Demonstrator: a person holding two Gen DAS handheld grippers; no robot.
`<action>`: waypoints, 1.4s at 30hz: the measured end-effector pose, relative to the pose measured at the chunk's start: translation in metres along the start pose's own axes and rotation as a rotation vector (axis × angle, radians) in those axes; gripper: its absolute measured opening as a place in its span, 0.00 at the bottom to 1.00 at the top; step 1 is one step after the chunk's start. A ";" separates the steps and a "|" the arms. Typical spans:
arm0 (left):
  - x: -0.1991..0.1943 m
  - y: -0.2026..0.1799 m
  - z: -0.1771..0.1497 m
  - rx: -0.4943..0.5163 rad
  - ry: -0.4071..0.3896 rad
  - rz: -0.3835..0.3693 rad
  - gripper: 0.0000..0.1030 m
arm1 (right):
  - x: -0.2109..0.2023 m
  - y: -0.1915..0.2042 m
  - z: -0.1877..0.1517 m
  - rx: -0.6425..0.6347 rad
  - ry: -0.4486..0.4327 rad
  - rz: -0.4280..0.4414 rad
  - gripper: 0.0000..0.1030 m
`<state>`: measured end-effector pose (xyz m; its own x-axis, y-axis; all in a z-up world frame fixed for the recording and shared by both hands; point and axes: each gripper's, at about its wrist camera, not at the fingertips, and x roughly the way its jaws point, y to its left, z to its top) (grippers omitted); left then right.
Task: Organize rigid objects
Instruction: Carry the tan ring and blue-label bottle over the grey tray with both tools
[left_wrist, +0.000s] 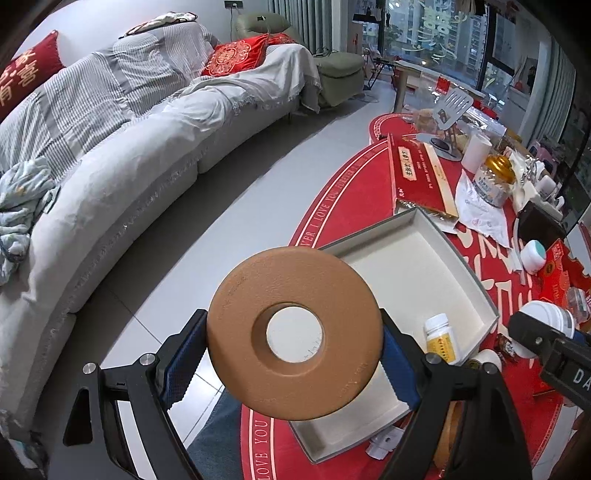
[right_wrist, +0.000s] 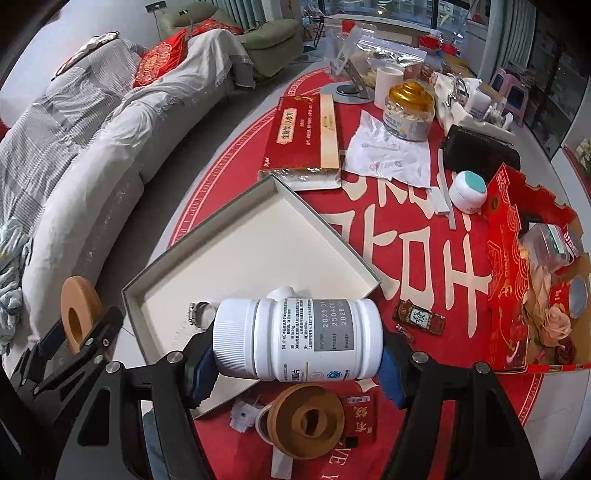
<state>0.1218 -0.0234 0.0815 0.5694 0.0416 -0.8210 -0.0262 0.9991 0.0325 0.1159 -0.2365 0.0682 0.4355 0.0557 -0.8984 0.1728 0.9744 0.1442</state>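
My left gripper (left_wrist: 293, 343) is shut on a flat brown ring (left_wrist: 255, 299), held above the near corner of a shallow white box lid (left_wrist: 406, 266). The same ring (right_wrist: 79, 314) shows at the left of the right wrist view. My right gripper (right_wrist: 297, 354) is shut on a white pill bottle (right_wrist: 295, 339), held sideways over the lid's (right_wrist: 236, 254) near edge. A small yellow-labelled bottle (left_wrist: 441, 338) and a metal clip (right_wrist: 197, 312) lie in the lid.
The red round table (right_wrist: 424, 258) carries a red flat box (right_wrist: 303, 136), a gold-lidded jar (right_wrist: 408, 110), a small white cream jar (right_wrist: 469, 192), an open red box of oddments (right_wrist: 535, 280) and a brown tape roll (right_wrist: 306, 424). A grey sofa (left_wrist: 129, 155) stands left.
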 end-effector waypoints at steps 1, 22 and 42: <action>0.003 0.000 -0.001 0.000 0.004 0.001 0.85 | 0.002 -0.001 0.000 0.002 0.003 0.000 0.69; 0.055 -0.014 -0.002 0.037 0.075 0.031 0.85 | 0.058 0.007 0.006 -0.002 0.076 -0.001 0.69; 0.072 -0.017 0.001 0.034 0.106 0.003 0.85 | 0.072 0.015 0.020 -0.010 0.063 -0.007 0.69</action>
<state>0.1637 -0.0370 0.0221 0.4789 0.0457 -0.8767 0.0015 0.9986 0.0529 0.1675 -0.2218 0.0139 0.3777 0.0619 -0.9238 0.1667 0.9769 0.1336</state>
